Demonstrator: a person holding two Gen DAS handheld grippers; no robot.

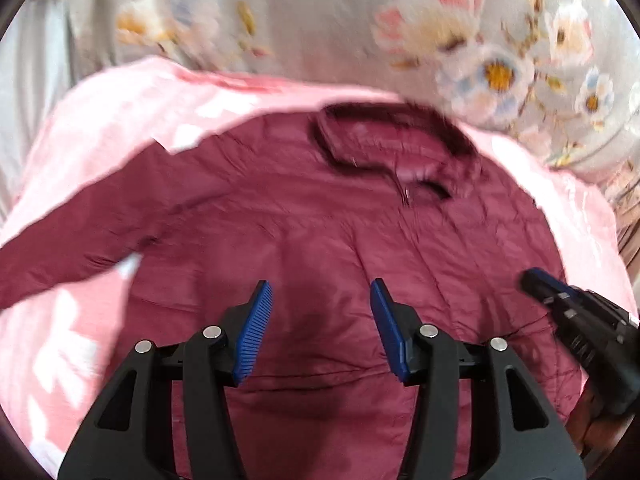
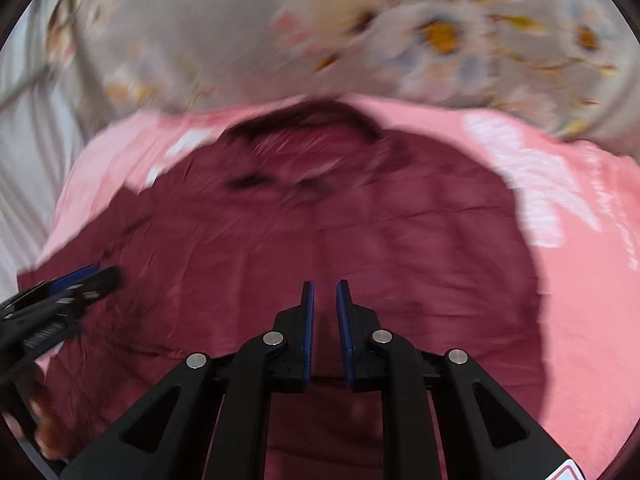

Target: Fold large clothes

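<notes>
The maroon quilted jacket (image 1: 320, 216) lay collar-away on the pink bed; left gripper (image 1: 320, 300) released, right gripper (image 2: 325, 292) nearly clenched, both empty.

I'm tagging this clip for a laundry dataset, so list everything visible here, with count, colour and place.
jacket: one, maroon with a dark collar, spread flat on the pink sheet, a sleeve stretched to the left
pink sheet: one, pink with white marks, under the jacket
floral bedding: one, grey with pale flowers, beyond the sheet
left gripper: one, black with blue pads, open above the jacket's lower part, nothing between the pads
right gripper: one, black with blue pads, narrow gap, over the jacket, nothing between them
</notes>
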